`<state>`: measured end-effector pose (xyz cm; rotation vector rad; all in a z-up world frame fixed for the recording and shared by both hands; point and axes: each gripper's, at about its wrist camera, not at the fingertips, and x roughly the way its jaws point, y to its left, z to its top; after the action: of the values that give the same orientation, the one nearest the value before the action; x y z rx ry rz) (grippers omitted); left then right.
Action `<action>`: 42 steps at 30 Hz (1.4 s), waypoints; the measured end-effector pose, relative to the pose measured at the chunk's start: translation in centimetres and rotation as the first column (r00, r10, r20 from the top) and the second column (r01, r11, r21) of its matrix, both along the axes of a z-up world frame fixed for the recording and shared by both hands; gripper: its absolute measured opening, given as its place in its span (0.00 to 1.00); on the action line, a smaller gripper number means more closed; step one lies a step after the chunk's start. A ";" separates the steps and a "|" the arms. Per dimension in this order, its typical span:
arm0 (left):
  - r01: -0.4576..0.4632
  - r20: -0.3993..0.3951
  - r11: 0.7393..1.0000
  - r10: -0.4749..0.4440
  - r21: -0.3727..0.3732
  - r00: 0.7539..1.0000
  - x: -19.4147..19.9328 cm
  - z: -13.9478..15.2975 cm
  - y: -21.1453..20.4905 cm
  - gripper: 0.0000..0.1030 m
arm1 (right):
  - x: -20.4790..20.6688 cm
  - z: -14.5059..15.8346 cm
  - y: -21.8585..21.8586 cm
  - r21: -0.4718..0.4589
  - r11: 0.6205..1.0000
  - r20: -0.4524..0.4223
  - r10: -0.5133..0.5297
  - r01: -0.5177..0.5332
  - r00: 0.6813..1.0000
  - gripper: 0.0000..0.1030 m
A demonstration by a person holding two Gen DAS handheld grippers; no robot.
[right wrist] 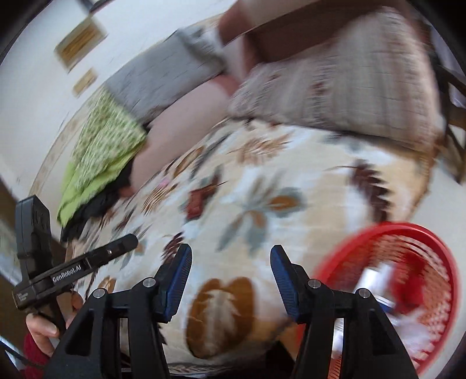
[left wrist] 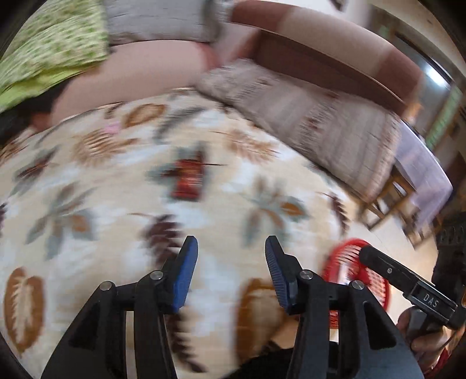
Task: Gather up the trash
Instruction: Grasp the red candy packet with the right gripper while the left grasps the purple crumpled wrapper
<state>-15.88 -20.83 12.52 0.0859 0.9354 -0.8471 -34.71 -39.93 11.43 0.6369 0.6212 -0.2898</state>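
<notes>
Trash in view comes to two loose pieces on the leaf-patterned rug (left wrist: pixel 122 204): one red wrapper (left wrist: pixel 188 179) lying flat near the rug's middle, and one small pink scrap (left wrist: pixel 112 127) further off, close to the rug's far edge by the sofa. Both are blurred, so print and exact shape cannot be read. The right wrist view shows the same red wrapper (right wrist: pixel 195 204) and the pink scrap (right wrist: pixel 163 183) beyond it. One red mesh basket (right wrist: pixel 413 233) stands at the rug's near right edge, with several white and red bits inside, too smeared to count. The left gripper (left wrist: pixel 231 247) hangs above the rug with its two blue-padded fingers spread wide and nothing between them; the red wrapper lies ahead of it, well apart from the fingertips. The right gripper (right wrist: pixel 231 256) is likewise spread wide and empty, with the basket just to its right. Each camera catches the other tool at its edge, held in a hand (right wrist: pixel 43 326). Behind the rug stand one pinkish-brown sofa (left wrist: pixel 151 67) carrying one green patterned cloth (left wrist: pixel 52 49) and one grey cushion (left wrist: pixel 163 20), and a second seat under a beige woven cover (left wrist: pixel 314 116).
</notes>
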 end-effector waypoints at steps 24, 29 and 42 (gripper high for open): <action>-0.213 0.109 0.965 0.198 0.155 0.974 25.3 -3.2 0.6 0.53 | 25.6 -8.2 1.2 -0.021 1.000 -0.166 0.017 -0.021 0.986 0.33; -0.228 0.079 0.957 0.217 0.177 0.973 29.7 -6.0 -3.5 0.53 | 24.3 -6.8 0.4 0.013 1.000 -0.100 0.016 -0.015 0.995 0.33; -0.239 0.065 0.946 0.230 0.221 0.971 34.3 -10.4 -8.1 0.24 | 23.8 -5.4 0.0 0.040 0.998 -0.038 0.058 -0.056 0.998 0.33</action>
<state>18.38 -28.94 2.10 0.1846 0.9819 -0.5139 -10.88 -39.92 6.07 0.6506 0.6828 -0.2378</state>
